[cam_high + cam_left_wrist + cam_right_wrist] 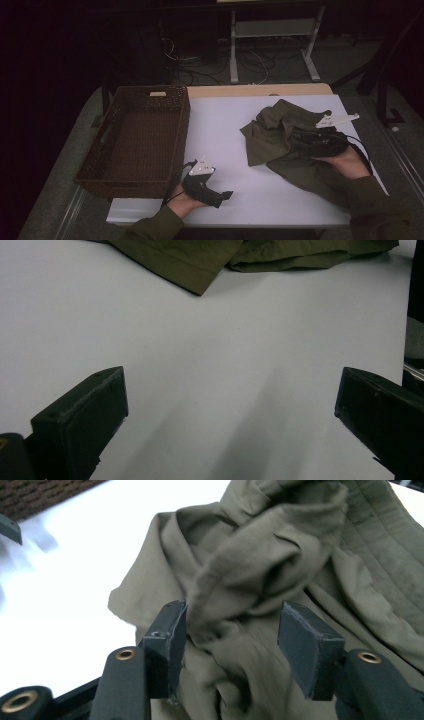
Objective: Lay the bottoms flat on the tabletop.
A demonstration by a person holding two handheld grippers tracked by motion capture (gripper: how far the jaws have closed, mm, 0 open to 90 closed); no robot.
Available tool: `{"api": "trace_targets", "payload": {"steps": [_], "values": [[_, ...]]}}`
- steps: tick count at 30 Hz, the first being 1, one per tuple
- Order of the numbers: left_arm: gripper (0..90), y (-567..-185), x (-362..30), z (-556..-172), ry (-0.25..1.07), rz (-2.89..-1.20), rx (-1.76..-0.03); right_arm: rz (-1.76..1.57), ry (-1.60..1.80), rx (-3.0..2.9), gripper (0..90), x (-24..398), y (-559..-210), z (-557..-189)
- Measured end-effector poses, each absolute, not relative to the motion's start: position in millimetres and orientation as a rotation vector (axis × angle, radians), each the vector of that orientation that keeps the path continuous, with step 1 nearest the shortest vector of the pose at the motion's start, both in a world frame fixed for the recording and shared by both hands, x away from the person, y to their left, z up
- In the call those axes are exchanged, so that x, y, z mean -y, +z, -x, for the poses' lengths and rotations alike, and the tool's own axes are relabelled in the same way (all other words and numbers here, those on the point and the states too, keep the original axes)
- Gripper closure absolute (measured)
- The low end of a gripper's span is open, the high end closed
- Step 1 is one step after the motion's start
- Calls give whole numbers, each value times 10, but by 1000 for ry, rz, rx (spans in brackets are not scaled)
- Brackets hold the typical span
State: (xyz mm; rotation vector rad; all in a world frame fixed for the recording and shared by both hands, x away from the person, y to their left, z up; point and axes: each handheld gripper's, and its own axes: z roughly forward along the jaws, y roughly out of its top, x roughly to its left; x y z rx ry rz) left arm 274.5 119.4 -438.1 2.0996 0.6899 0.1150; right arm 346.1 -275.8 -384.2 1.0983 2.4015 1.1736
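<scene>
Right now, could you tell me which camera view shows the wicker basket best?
The high view: the whole dark brown wicker basket sits at the table's left, its woven inside bare. The right gripper view catches just a strip of its weave in the top left corner.

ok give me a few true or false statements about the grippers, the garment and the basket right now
1. The olive garment lies crumpled on the white table. True.
2. The wicker basket holds folded clothes. False: nothing lies inside it.
3. The left gripper has its jaws wide apart over bare table. True.
4. The right gripper is clamped shut on the garment. False: its jaws stand apart around a bunched fold.
5. The basket sits right of the garment. False: it sits to its left.
</scene>
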Motion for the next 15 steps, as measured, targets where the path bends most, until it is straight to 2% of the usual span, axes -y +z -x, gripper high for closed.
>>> {"api": "trace_targets", "payload": {"steps": [8, 10, 15], "values": [[0, -4381, -1195, -2745, 115, -2100, -689, -1115, 1171, -2419, 423, 2552, -3859, -3535], [0, -4381, -1196, -2744, 116, -2100, -690, -1131, 1142, -2434, 487, 2515, -3899, -3562], [0, -4380, -1197, -2747, 115, -2101, -690, -1137, 1095, -2446, 763, 2476, -3962, -3615]]}}
